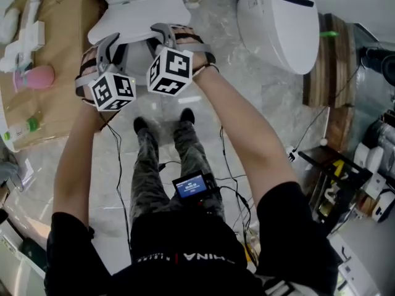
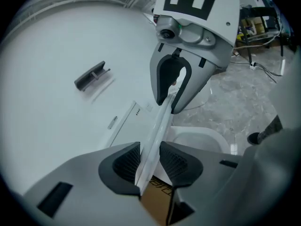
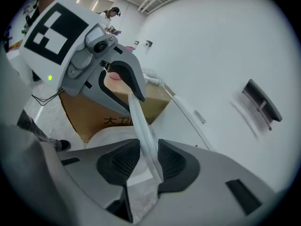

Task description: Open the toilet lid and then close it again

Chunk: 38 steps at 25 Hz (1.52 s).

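Toilet lid [image 2: 56, 126] is pinched at its rim by left tool [image 2: 149, 166] and right tool [image 3: 142, 160].

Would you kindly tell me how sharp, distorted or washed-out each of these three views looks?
Head view: sharp and evenly lit, with soft glare on the glossy floor. Left gripper view: strong fisheye bend, black corners, and the white lid so bright that it is nearly featureless. Right gripper view: the same bend and dark corners, but the box behind stays crisp.
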Motion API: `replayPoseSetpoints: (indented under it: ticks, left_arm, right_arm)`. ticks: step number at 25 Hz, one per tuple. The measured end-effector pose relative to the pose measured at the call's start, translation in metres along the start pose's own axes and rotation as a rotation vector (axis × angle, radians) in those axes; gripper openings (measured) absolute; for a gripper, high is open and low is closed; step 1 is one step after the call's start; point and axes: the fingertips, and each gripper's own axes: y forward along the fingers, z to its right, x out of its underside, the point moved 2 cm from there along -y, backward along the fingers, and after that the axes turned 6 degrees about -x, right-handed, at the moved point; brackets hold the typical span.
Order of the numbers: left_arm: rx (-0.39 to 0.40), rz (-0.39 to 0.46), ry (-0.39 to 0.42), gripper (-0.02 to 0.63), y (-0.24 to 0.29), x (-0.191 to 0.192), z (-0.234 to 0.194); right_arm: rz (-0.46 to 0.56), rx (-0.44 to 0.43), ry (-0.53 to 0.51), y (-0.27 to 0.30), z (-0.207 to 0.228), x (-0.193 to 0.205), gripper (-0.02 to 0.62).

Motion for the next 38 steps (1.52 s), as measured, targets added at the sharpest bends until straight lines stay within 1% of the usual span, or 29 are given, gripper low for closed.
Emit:
replayPoseSetpoints:
  ticks: [2, 4, 8, 13, 21, 25, 28, 33, 38]
  left_arm:
    - [0.002, -0.032, 0.02, 0.132, 0.007, -0.006, -0.013]
    - [0.012, -0.058, 0.021, 0.13, 0.008, -0.009, -0.019]
    - [0.064, -0.078, -0.014, 0.13, 0.013, -0.017, -0.03]
    - [0.107, -0.109, -0.028, 0.13, 0.02, -0.022, -0.04]
    - [0.155, -0.213, -0.041, 0.13, 0.042, -0.031, -0.067]
    - [0.153, -0.205, -0.05, 0.132, 0.055, -0.036, -0.088]
    - [0.157, -0.173, -0.047, 0.135, 0.071, -0.04, -0.111]
    - [0.196, -0.114, -0.05, 0.138, 0.108, -0.047, -0.151]
    - [0.233, -0.081, -0.088, 0.14, 0.147, -0.05, -0.184]
  right_arm:
    - [-0.024, -0.044, 0.001, 0.0, 0.015, -0.005, 0.127]
    - [-0.031, -0.07, 0.014, -0.003, 0.022, -0.01, 0.126]
    - [-0.025, -0.063, 0.043, -0.008, 0.036, -0.014, 0.126]
    - [0.004, -0.099, 0.043, -0.007, 0.049, -0.017, 0.127]
    - [0.039, -0.142, 0.056, -0.002, 0.082, -0.023, 0.126]
    - [0.049, -0.141, 0.071, 0.003, 0.104, -0.032, 0.126]
    - [0.045, -0.124, 0.098, 0.01, 0.131, -0.039, 0.124]
    - [0.025, -0.123, 0.149, 0.032, 0.182, -0.05, 0.124]
    - [-0.028, -0.126, 0.205, 0.058, 0.227, -0.058, 0.129]
